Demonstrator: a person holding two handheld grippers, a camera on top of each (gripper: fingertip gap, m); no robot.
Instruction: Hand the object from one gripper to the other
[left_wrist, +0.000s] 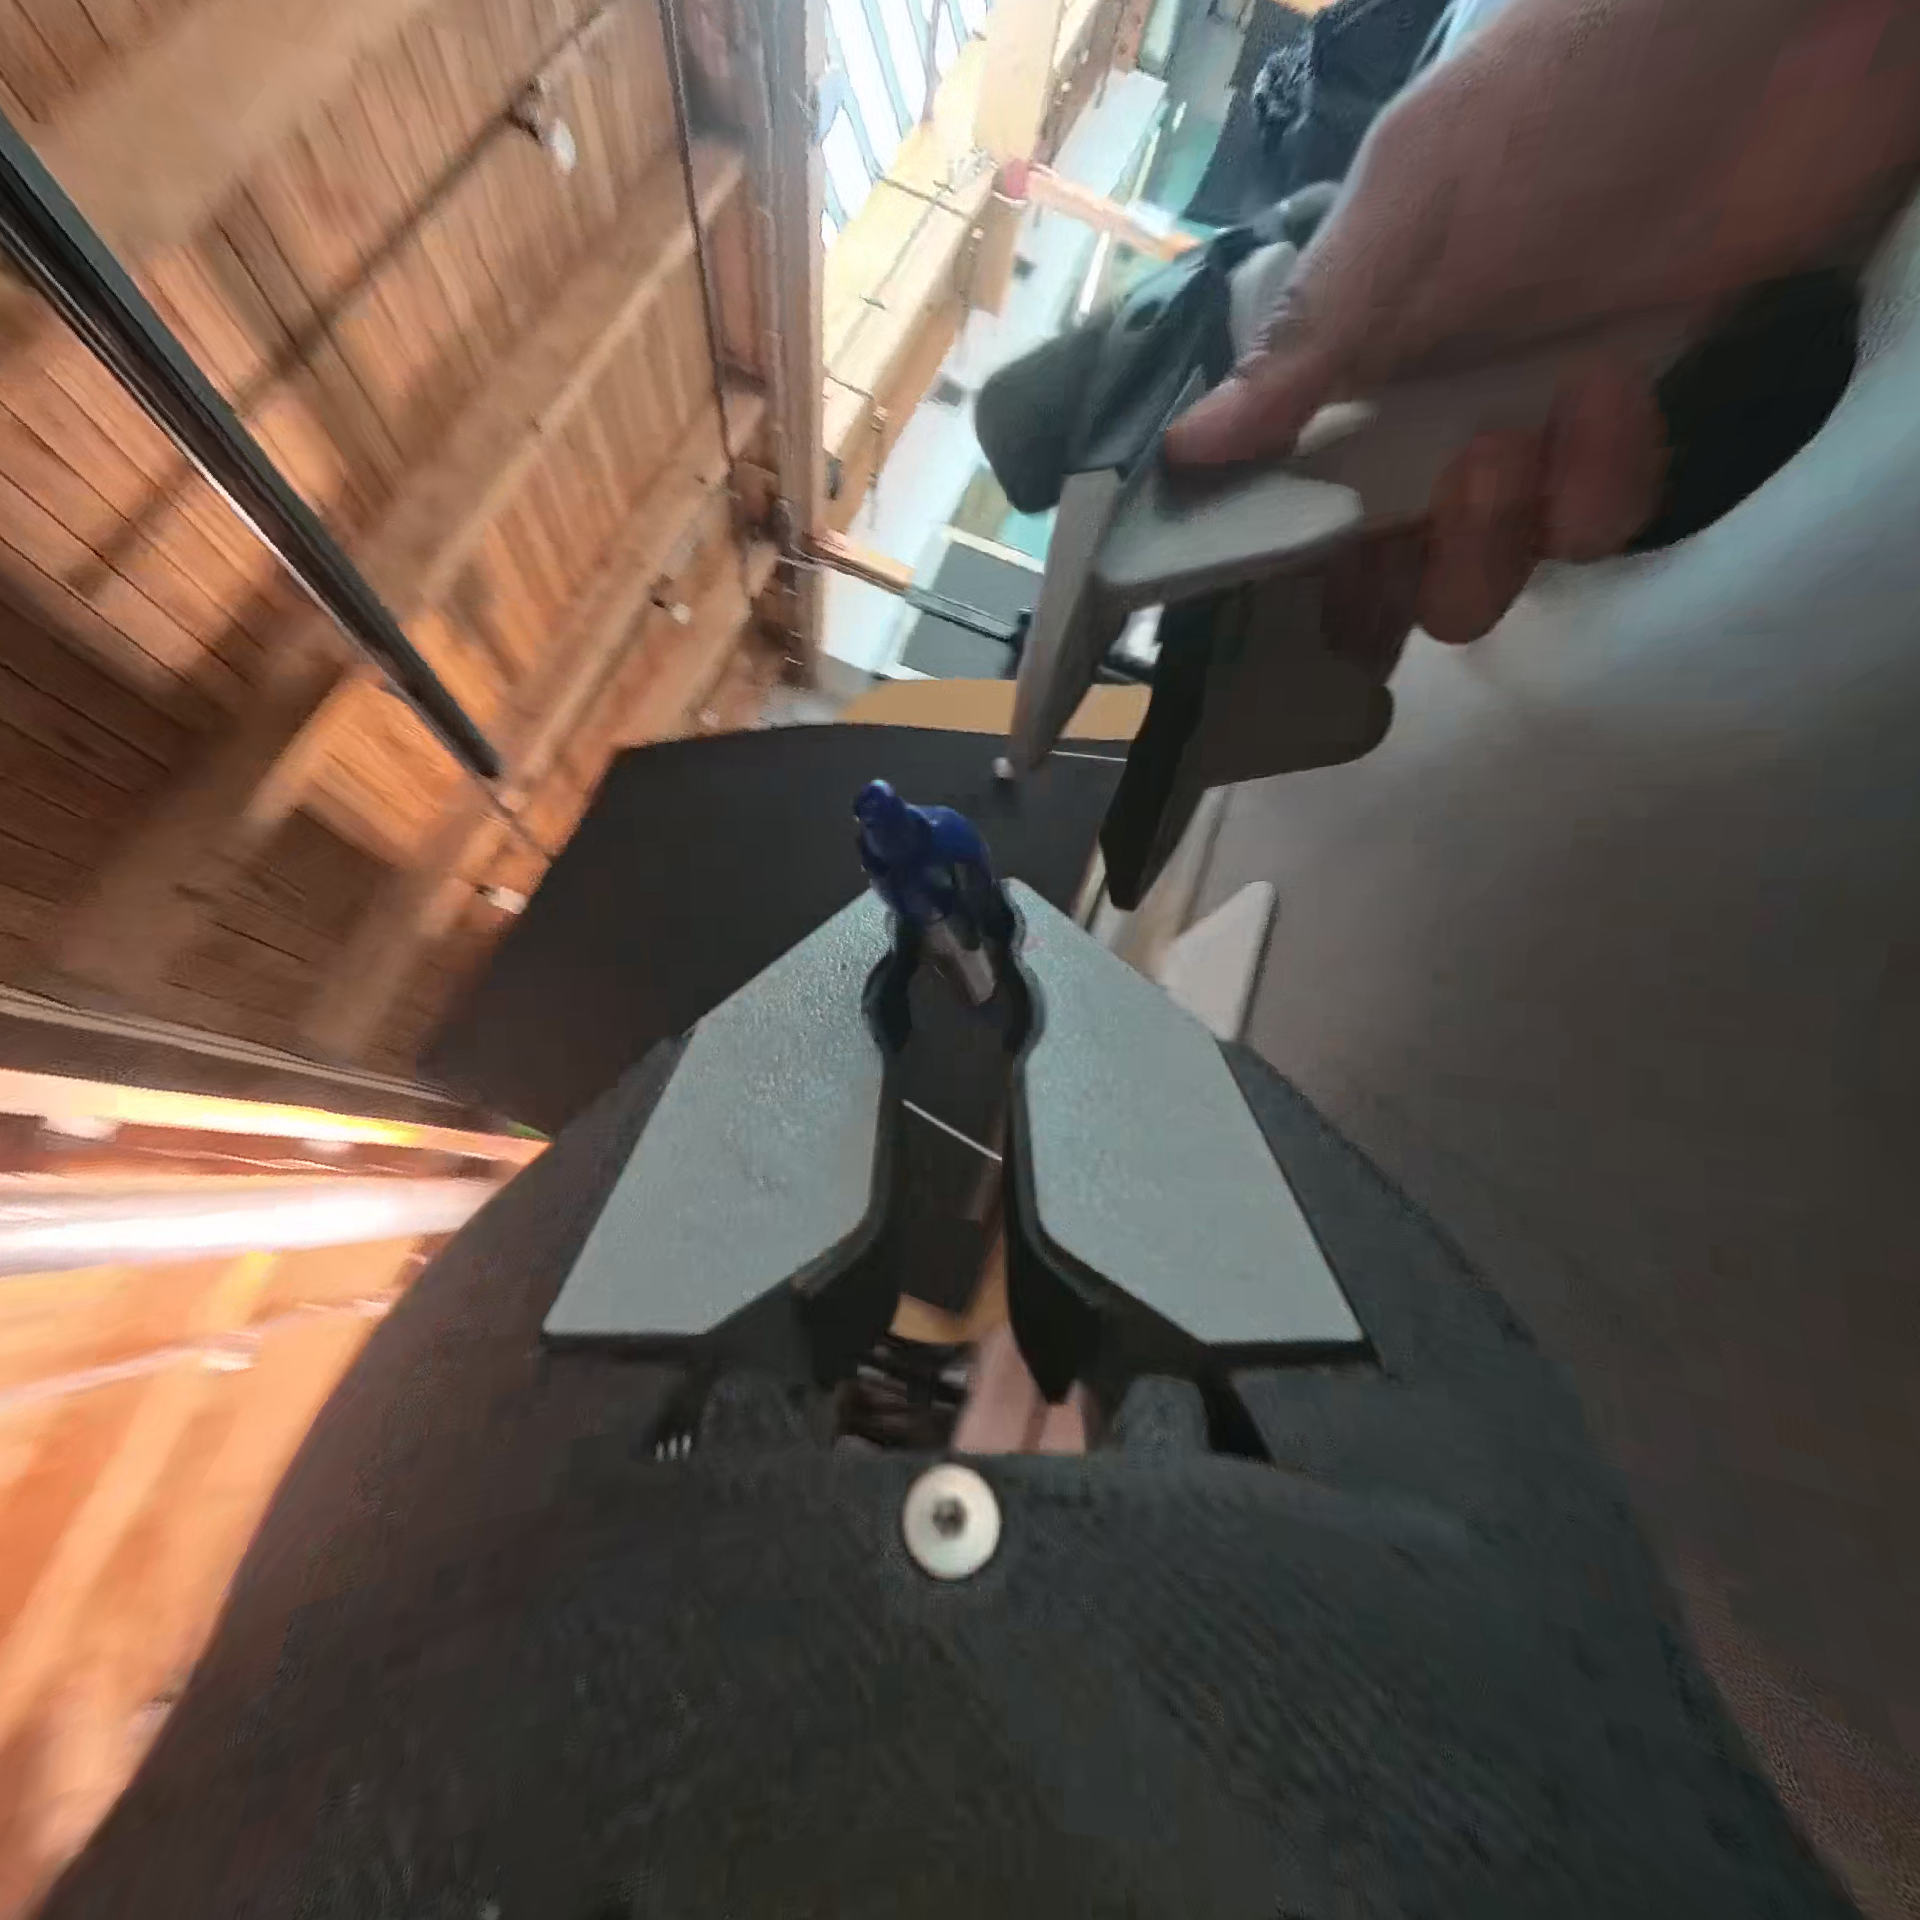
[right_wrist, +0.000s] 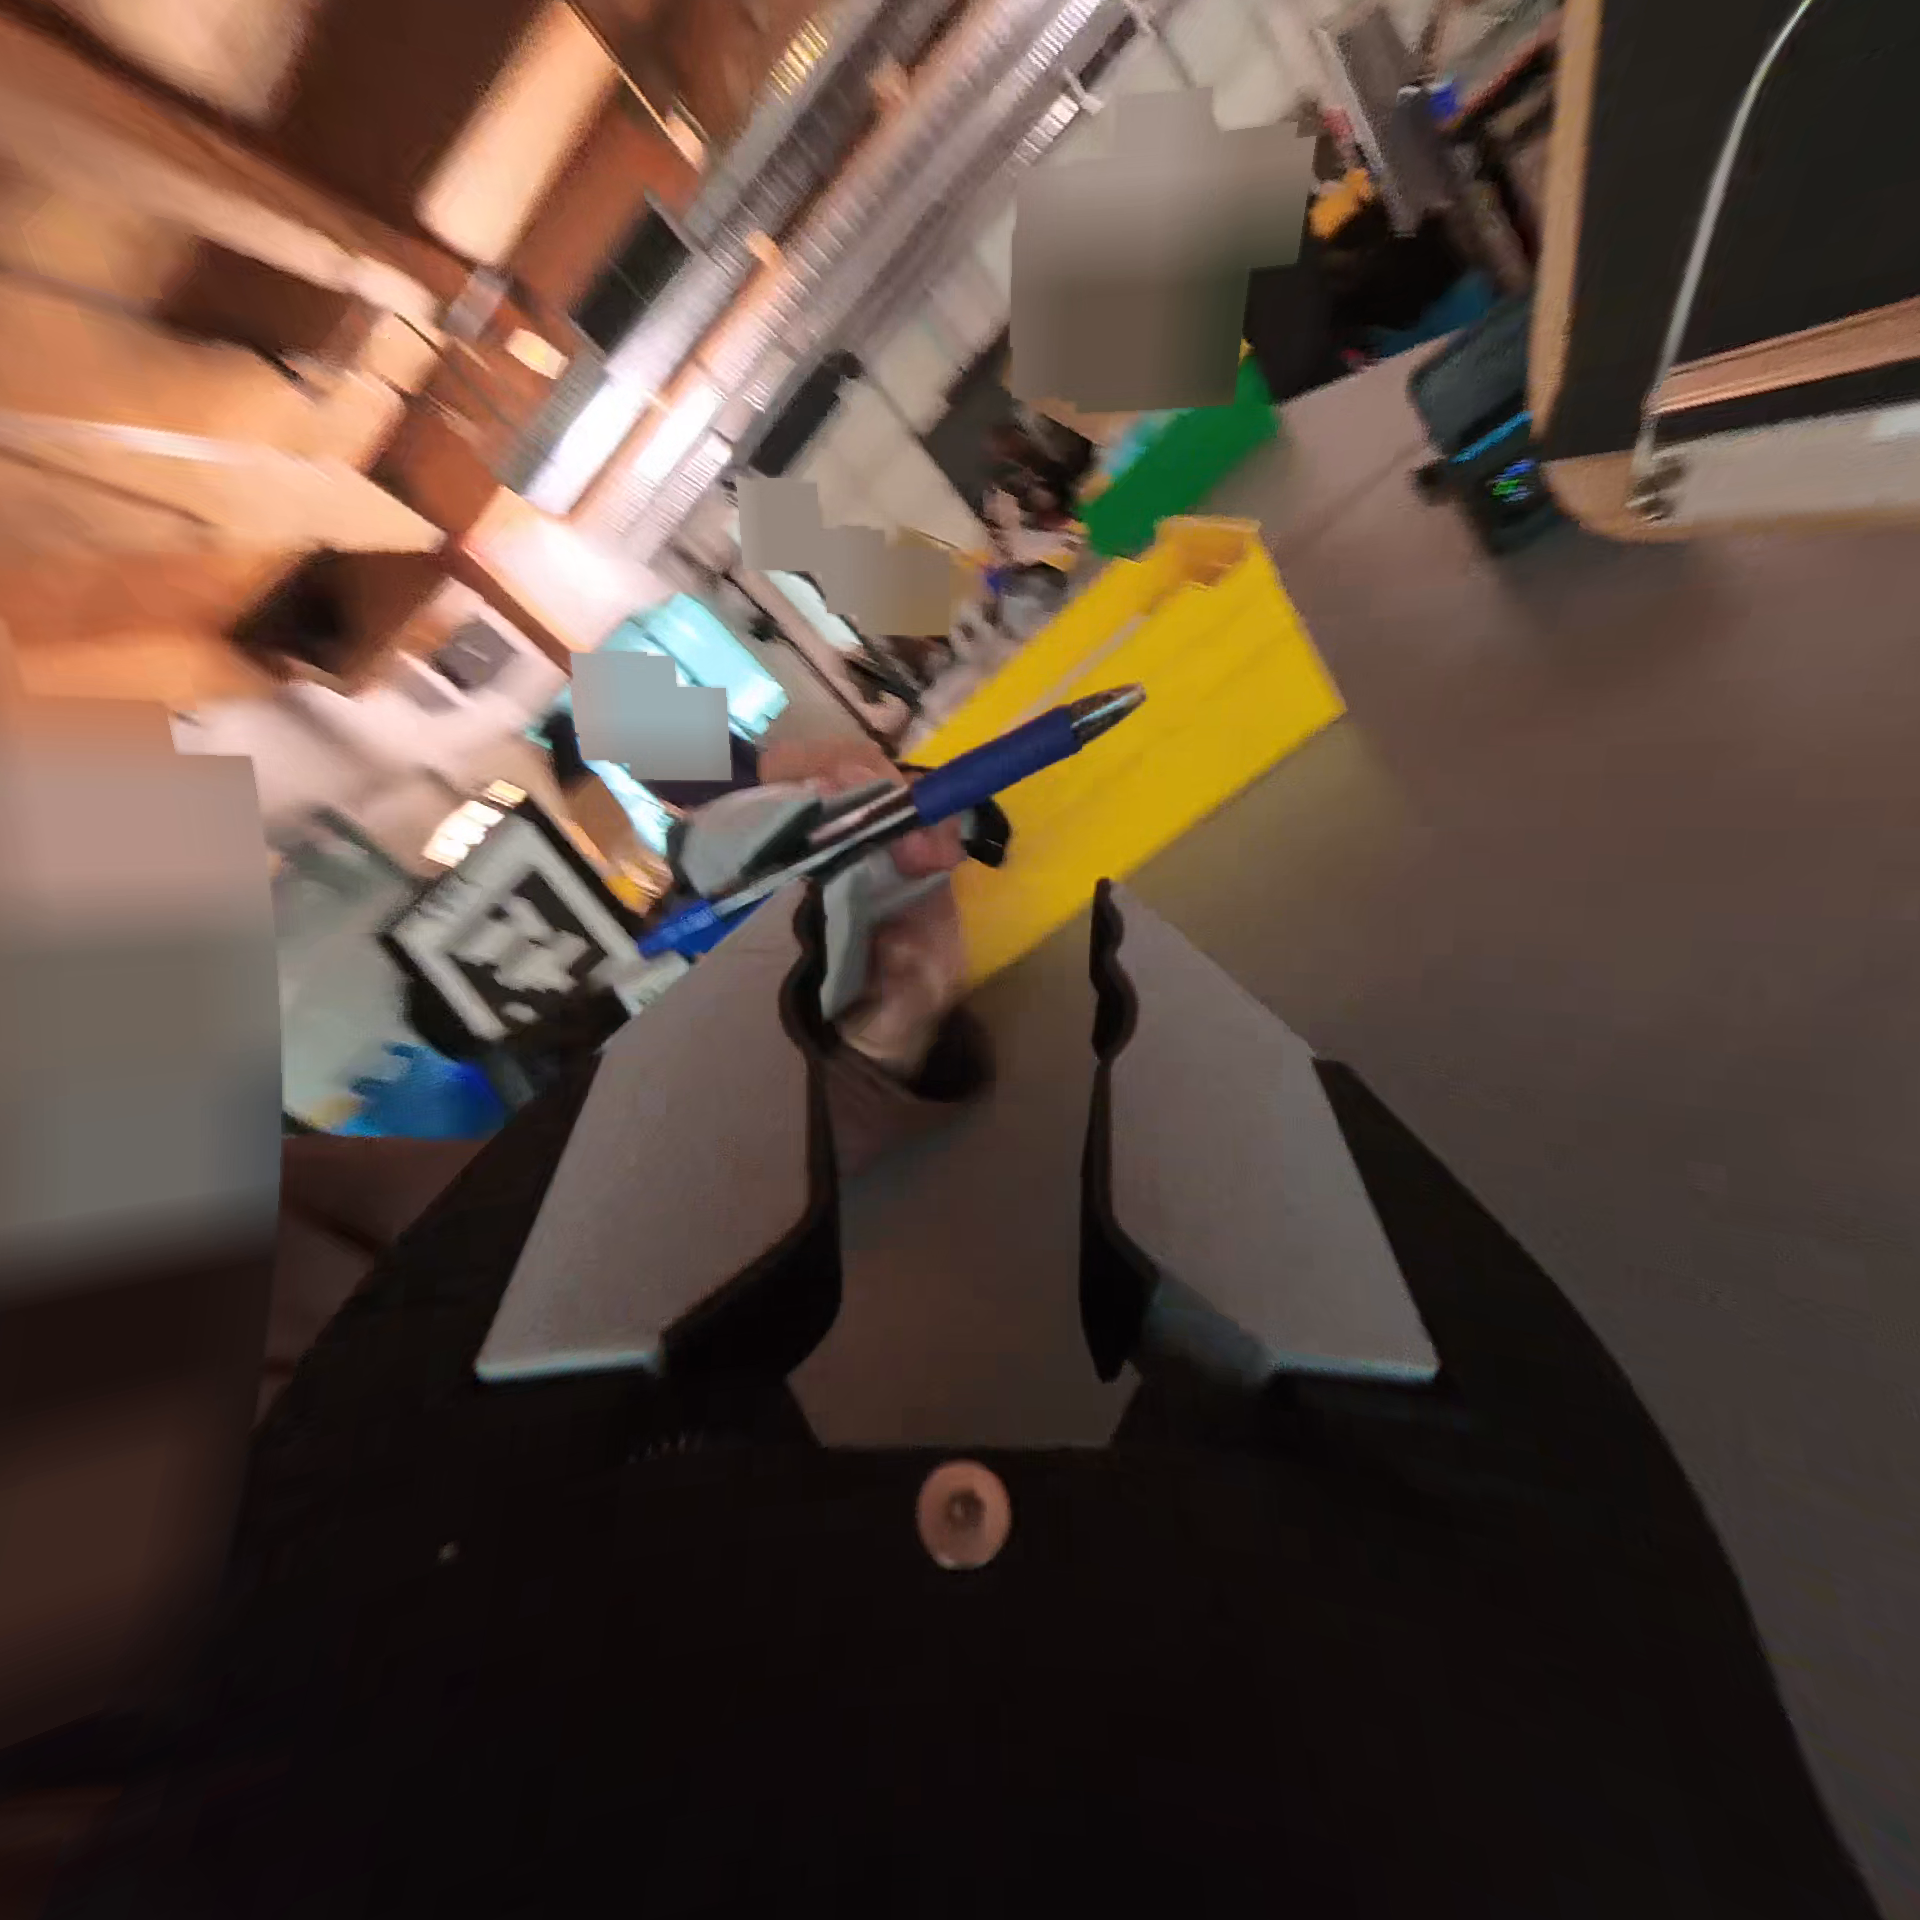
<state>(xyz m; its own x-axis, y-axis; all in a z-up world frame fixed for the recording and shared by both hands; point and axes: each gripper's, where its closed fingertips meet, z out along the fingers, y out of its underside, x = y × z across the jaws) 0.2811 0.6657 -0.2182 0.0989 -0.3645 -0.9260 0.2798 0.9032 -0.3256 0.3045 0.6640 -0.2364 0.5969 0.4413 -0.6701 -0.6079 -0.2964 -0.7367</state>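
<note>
1. While your left gripper (left_wrist: 940, 935) is clamped on the blue pen (left_wrist: 920, 847), the pen sits crosswise between its 2 grey fingers (left_wrist: 748, 1122), with the blue grip end poking out past the tips.
2. In the right wrist view, the same pen (right_wrist: 997, 774) shows farther off, tilted, its silver tip pointing up and to the right, pinched in the left gripper (right_wrist: 831, 852).
3. A bare hand (right_wrist: 904, 997) is visible below that far gripper, holding it.
4. Your right gripper (right_wrist: 951, 925) has its jaws spread apart with nothing between them; it is near the pen but not touching it.
5. From the left wrist view, your right gripper (left_wrist: 1081, 748) appears at upper right, held by your hand (left_wrist: 1558, 291), fingers pointing down toward a black board (left_wrist: 727, 852).
6. A grey table surface (right_wrist: 1610, 831) lies under both grippers.
7. A yellow bin (right_wrist: 1164, 727) rests on the table behind the pen, and a green bin (right_wrist: 1174, 468) sits beyond it.
8. A black-and-white patterned marker (right_wrist: 540, 925) stands to the left of the pen.
9. The background in both views is blurred; wooden ceiling boards (left_wrist: 364, 416) fill the left side.
</note>
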